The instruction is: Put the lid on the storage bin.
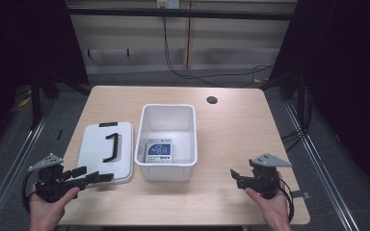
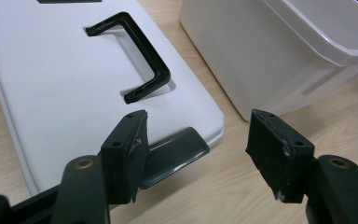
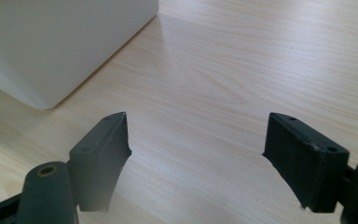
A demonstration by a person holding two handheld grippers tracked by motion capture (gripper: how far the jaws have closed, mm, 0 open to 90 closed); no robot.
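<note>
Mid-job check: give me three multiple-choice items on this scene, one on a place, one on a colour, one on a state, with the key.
1. Where does the lid lie?
A. on the bin
B. flat on the table, left of the bin
C. inside the bin

2. What colour is the lid's handle?
A. black
B. white
C. red

3. How stands the left gripper?
A. shut on the handle
B. shut on the bin's rim
C. open, holding nothing

Key: B, the high view shows the lid beside the white bin; A, the handle is black on the white lid; C, the jaws stand apart over the lid's corner.
</note>
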